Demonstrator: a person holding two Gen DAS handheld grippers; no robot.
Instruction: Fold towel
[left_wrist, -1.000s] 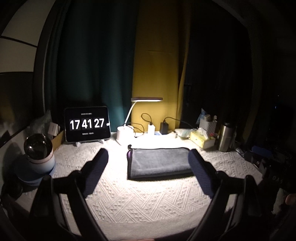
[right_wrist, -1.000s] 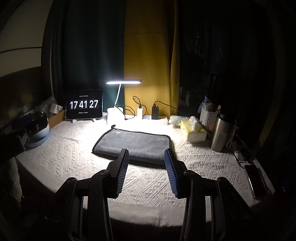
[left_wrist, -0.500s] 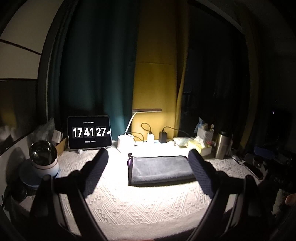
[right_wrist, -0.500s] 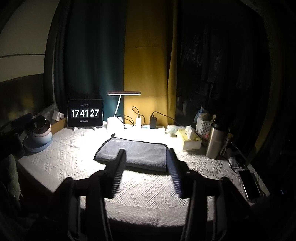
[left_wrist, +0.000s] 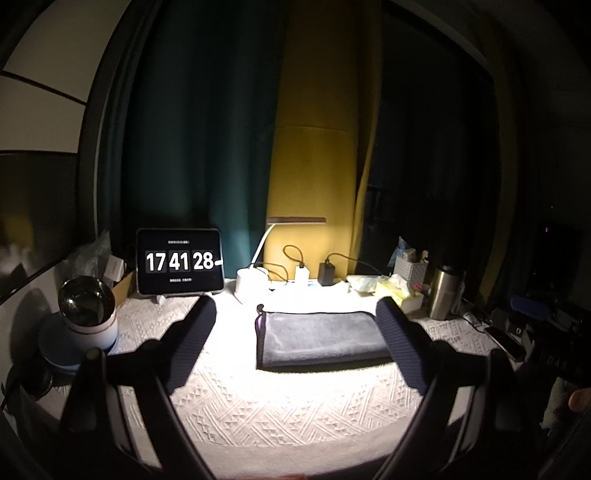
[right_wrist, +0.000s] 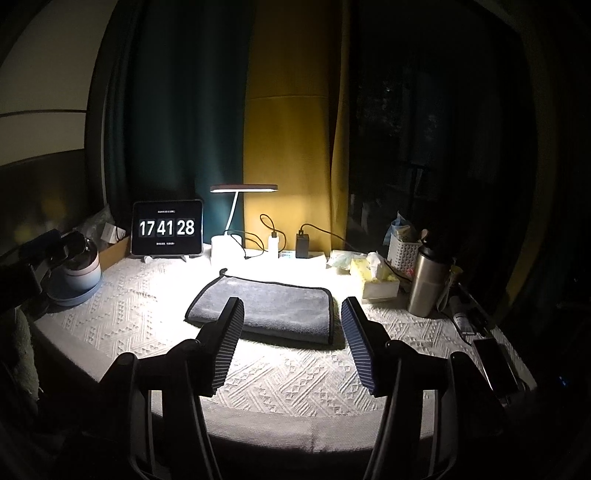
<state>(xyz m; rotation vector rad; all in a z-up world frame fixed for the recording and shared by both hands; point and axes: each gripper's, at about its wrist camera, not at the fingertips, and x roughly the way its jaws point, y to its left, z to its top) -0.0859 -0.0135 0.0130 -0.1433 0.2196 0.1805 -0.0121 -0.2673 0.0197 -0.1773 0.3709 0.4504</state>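
Observation:
A grey towel lies folded into a flat rectangle on the white patterned tablecloth, under the desk lamp. It also shows in the right wrist view. My left gripper is open and empty, held back from the towel above the near part of the table. My right gripper is open and empty, also held back, its fingers framing the towel's near edge from a distance.
A tablet clock stands back left beside a white desk lamp. A round humidifier sits far left. A tissue box, steel bottle and basket stand right. A phone lies at the right edge.
Both grippers have drawn back and tilted up from the towel, so it looks smaller and farther. The right gripper's jaws have opened wider. The towel has not moved.

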